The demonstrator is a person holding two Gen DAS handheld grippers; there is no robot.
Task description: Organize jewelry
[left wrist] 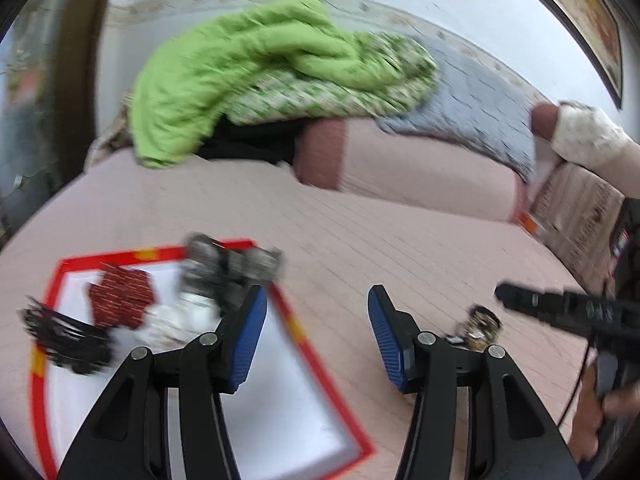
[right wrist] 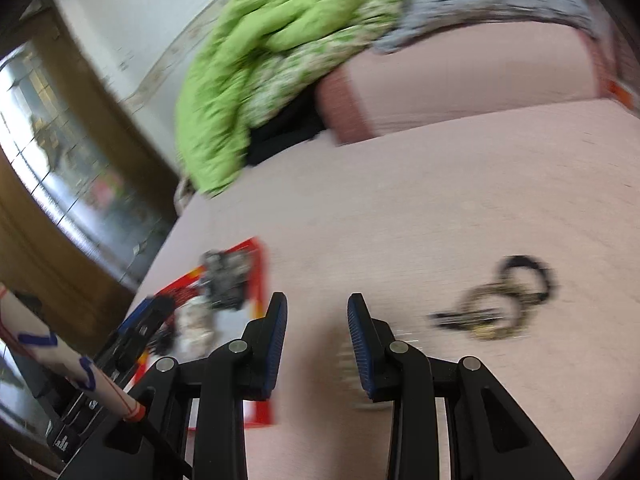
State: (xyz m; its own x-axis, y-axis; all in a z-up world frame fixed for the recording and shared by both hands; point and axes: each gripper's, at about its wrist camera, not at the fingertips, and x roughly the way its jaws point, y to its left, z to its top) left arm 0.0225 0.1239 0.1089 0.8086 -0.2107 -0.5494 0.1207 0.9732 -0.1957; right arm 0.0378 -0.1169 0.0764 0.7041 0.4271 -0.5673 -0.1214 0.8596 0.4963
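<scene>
A white tray with a red rim (left wrist: 64, 264) lies on the pink bed sheet at lower left. In it are a dark red piece (left wrist: 120, 296), black pieces (left wrist: 64, 332), white pieces (left wrist: 176, 316) and a silver-black cluster (left wrist: 228, 264). My left gripper (left wrist: 318, 304) is open and empty above the tray's right edge. Gold and black bangles (right wrist: 500, 300) lie on the sheet to the right; they also show in the left wrist view (left wrist: 482, 326). My right gripper (right wrist: 317, 308) is open and empty, left of the bangles. The tray (right wrist: 260, 280) shows at its left.
A green blanket (left wrist: 256, 68) and a grey cloth (left wrist: 476, 100) lie on pink pillows (left wrist: 420, 172) at the back. A patterned box (left wrist: 576, 216) stands at right. A wooden cabinet with glass (right wrist: 60, 152) stands left of the bed.
</scene>
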